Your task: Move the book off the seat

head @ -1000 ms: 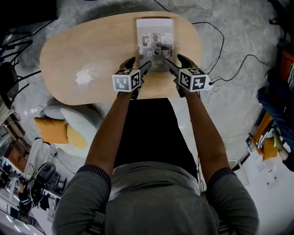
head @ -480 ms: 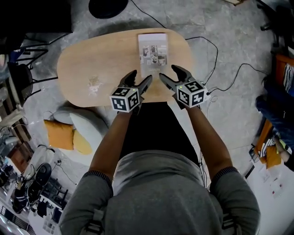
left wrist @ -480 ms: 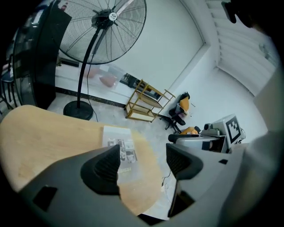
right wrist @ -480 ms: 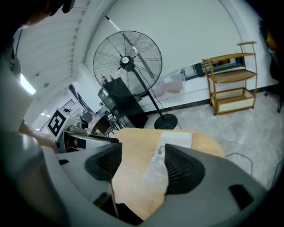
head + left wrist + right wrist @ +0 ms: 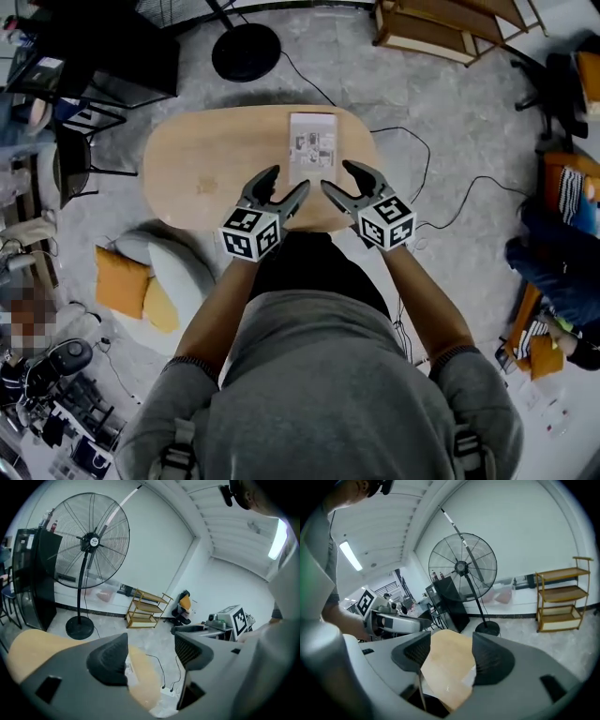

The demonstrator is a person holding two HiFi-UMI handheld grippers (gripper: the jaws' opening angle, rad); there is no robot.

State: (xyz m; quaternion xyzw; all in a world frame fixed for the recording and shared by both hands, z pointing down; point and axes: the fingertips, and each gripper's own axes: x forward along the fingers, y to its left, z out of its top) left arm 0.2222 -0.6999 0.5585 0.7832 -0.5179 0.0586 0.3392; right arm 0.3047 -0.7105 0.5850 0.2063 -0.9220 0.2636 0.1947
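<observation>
The book (image 5: 312,150) lies flat, with a white cover and small pictures, on the far middle of the oval wooden table (image 5: 206,169). Both grippers hover over the table's near edge, short of the book and apart from it. My left gripper (image 5: 288,183) is open with nothing between its fingers. The jaws of my right gripper (image 5: 337,178) are closing, and nothing sits between them. In the left gripper view a pale strip of the book (image 5: 131,671) shows past the left gripper (image 5: 150,653). The right gripper view shows only tabletop (image 5: 445,667) between the jaws of the right gripper (image 5: 446,656).
A standing fan (image 5: 89,541) has its round base (image 5: 246,52) beyond the table. A wooden shelf (image 5: 450,23) stands at the back right. Orange and grey cushions (image 5: 141,281) lie on the floor at left. Cables (image 5: 441,187) run to the right of the table.
Both grippers have drawn back from beside the book's near end to the table's near edge. The head view has risen and shows more floor. The book stays on the table.
</observation>
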